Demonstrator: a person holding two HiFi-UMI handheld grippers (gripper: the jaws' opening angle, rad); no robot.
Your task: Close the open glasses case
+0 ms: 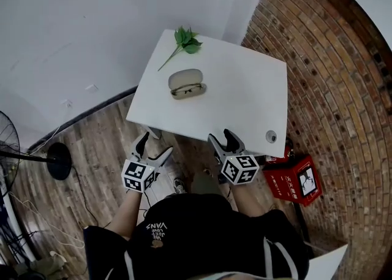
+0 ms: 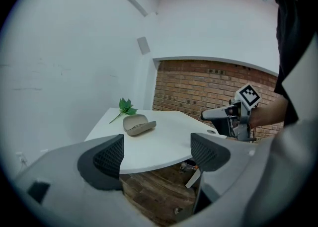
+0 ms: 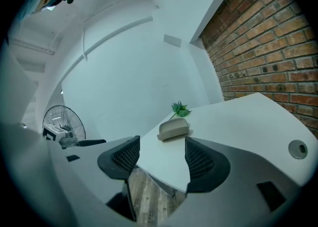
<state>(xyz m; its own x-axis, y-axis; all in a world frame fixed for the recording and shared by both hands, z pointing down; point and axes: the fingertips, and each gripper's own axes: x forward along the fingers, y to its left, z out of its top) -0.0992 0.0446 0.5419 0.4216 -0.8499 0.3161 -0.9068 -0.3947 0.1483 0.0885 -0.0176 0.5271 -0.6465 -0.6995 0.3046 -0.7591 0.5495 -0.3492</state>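
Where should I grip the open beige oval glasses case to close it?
Probably take the beige glasses case by its raised lid's free upper rim, coming from above: the lid stands at the far side, hinged behind the base holding the glasses, opening toward you.

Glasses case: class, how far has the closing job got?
Done: nothing; the glasses case lies open on the white table, glasses showing inside. In hand: nothing; the left claw and right claw are open and empty, short of the table's near edge. Left: reach the case and fold its lid shut.
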